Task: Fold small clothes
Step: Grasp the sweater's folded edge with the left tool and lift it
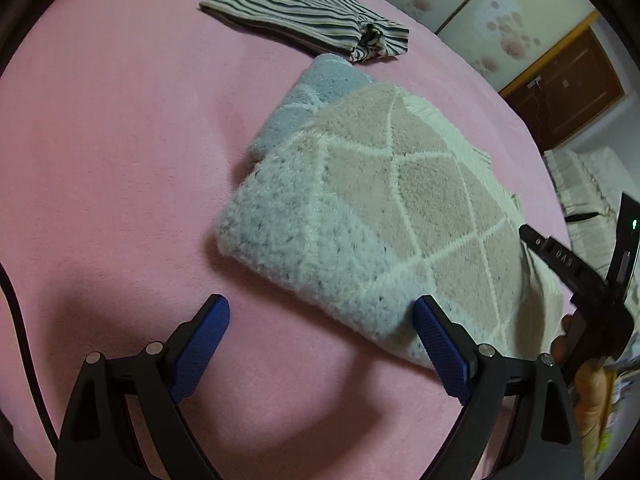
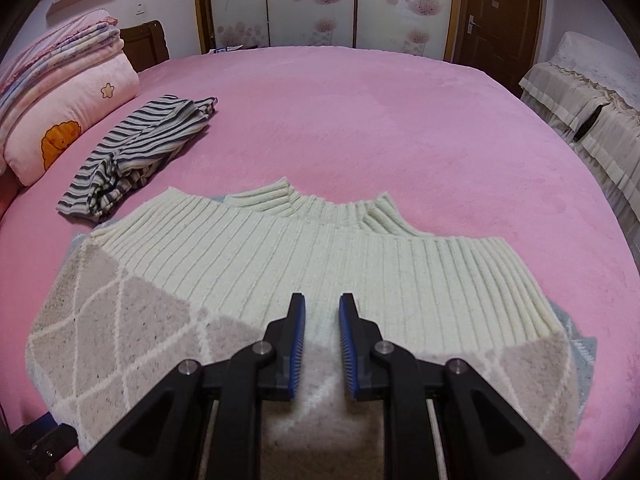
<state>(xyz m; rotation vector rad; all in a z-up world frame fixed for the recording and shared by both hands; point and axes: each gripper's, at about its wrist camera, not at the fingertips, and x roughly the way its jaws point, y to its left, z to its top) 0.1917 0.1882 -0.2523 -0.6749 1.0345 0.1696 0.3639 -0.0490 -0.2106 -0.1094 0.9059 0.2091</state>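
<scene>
The left tongs are gaping wide, holding nothing, their right pad touching the near edge of the folded sweater lying just ahead on the bed. The right tongs are hovering over the sweater, parted narrowly and empty. Beyond the sweater, ahead-left of the right tongs, a striped garment is lying beside stacked bedding.

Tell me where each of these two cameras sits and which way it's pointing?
Left wrist: behind the open left gripper, low over the pink bed, facing the sweater's folded edge; the right gripper and a hand show at right.
Right wrist: behind the right gripper, above the sweater, facing the wardrobe.
Both show the sweater and striped garment.
</scene>
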